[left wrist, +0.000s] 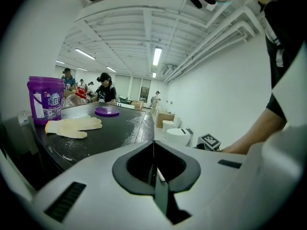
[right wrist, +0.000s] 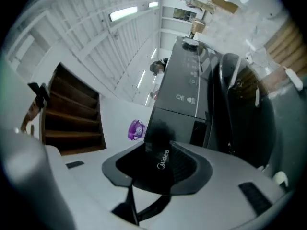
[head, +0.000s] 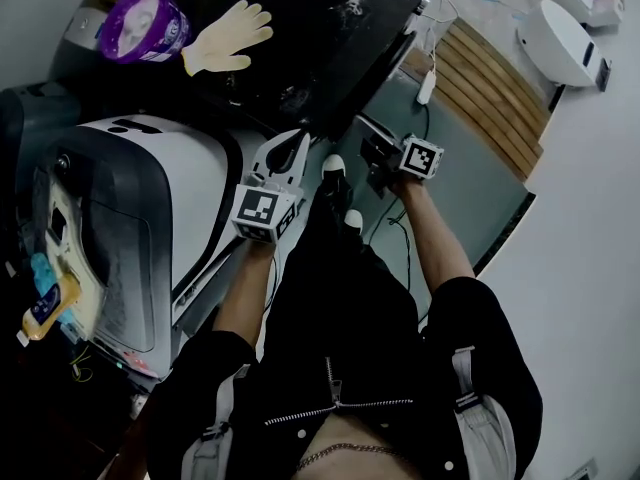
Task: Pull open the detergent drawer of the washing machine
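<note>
Tools both up at washer (right wrist: pixel 184 80) front. Right tool (head: pixel 378 158): jaws apart, pinching nothing. Drawer (right wrist: pixel 163 143) front, Midea logo on it, sits dead ahead, framed between those jaws at end of ctrl panel (right wrist: pixel 188 66). Can't tell if pads touch it, or if drawer's out at all. Left tool (head: pixel 292 153), just left of right one: jaws shut tight, nothing in them. Far off on black surface (left wrist: pixel 120 133): pale glove (left wrist: pixel 72 126), purple tub (left wrist: pixel 45 99) left of it, purple lid (left wrist: pixel 107 111) farther back. White machine (head: pixel 130 218) off left.
</note>
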`<control>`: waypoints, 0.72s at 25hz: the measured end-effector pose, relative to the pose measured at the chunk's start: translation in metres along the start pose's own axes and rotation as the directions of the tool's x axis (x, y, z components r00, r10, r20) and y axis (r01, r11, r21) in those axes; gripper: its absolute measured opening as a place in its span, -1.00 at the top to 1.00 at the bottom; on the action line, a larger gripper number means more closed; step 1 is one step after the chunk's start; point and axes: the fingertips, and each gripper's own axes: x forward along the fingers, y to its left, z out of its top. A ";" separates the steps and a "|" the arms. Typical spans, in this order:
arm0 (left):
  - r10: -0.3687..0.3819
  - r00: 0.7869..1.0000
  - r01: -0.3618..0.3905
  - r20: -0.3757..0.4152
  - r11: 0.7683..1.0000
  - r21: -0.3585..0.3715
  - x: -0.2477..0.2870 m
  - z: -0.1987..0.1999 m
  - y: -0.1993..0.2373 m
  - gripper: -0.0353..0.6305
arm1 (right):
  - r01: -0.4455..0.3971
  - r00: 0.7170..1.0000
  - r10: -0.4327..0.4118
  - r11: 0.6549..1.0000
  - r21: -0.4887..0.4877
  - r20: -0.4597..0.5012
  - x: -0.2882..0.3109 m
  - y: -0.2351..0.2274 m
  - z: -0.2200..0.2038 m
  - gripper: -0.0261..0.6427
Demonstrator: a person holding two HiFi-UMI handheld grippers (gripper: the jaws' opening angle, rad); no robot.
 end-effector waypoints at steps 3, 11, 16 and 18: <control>0.009 1.000 -0.009 -0.007 1.000 -0.011 0.000 -0.003 0.007 0.83 | -0.073 0.997 0.068 0.990 0.120 0.044 0.007 -0.013 0.003 0.32; 0.029 1.000 -0.029 -0.013 0.999 -0.044 0.002 -0.005 0.025 0.83 | -0.191 0.980 0.171 0.952 0.239 0.104 0.028 -0.038 0.007 0.08; 0.033 0.999 -0.034 -0.013 0.996 -0.078 0.005 -0.011 0.028 0.83 | -0.276 0.961 0.262 0.930 0.242 0.089 0.029 -0.043 0.002 -0.02; 0.029 0.999 -0.031 -0.017 0.997 -0.073 0.007 -0.011 0.032 0.83 | -0.319 0.948 0.305 0.917 0.241 0.094 0.039 -0.043 0.005 0.00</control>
